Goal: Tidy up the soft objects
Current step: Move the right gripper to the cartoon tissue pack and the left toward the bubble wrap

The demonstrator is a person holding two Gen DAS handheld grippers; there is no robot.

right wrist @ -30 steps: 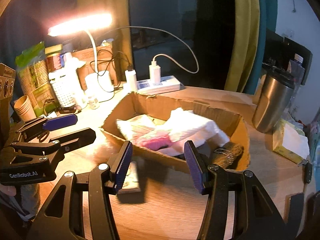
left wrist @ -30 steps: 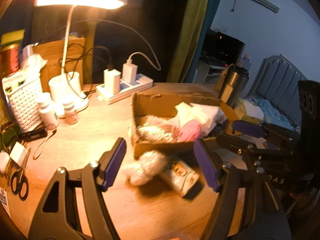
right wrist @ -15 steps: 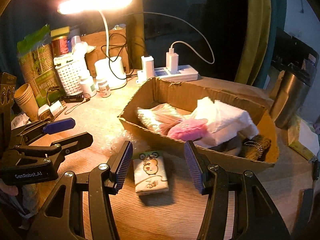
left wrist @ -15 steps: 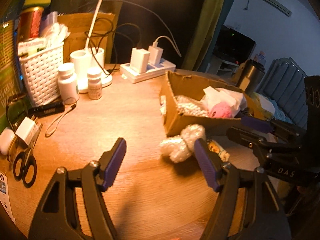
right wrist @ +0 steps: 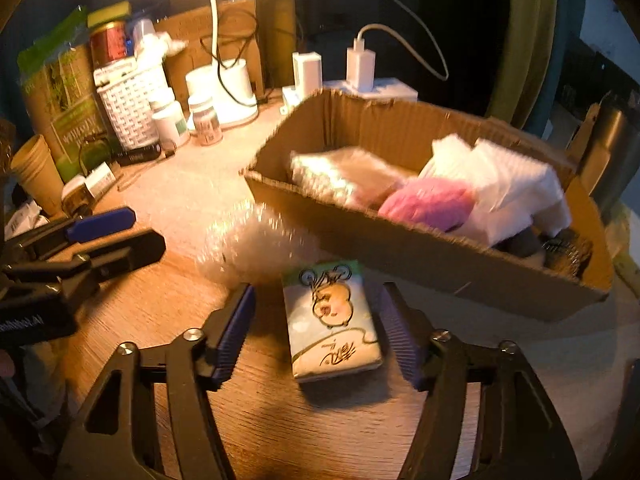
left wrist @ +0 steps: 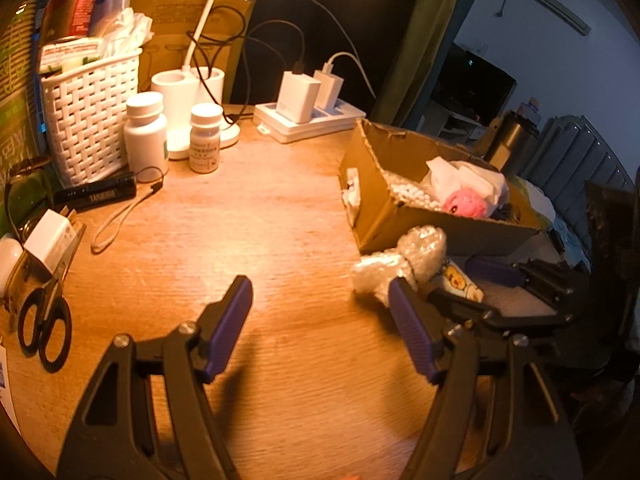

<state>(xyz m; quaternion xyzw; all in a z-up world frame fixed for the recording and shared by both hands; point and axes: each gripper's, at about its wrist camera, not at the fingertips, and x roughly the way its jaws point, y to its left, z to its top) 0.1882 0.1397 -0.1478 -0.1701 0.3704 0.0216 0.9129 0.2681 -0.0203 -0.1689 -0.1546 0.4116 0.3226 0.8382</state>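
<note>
Straddling the tissue pack (right wrist: 334, 322) with the wide-open, empty right gripper (right wrist: 316, 330).
Left gripper (left wrist: 320, 326) is hovering spread, empty; bubble wrap (left wrist: 400, 260) is lying beside its right finger.

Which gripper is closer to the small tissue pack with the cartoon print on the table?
Right. The right gripper is open with the small cartoon-printed tissue pack lying between its fingers. The left gripper is also open, off to the pack's left over bare wooden table.
</note>
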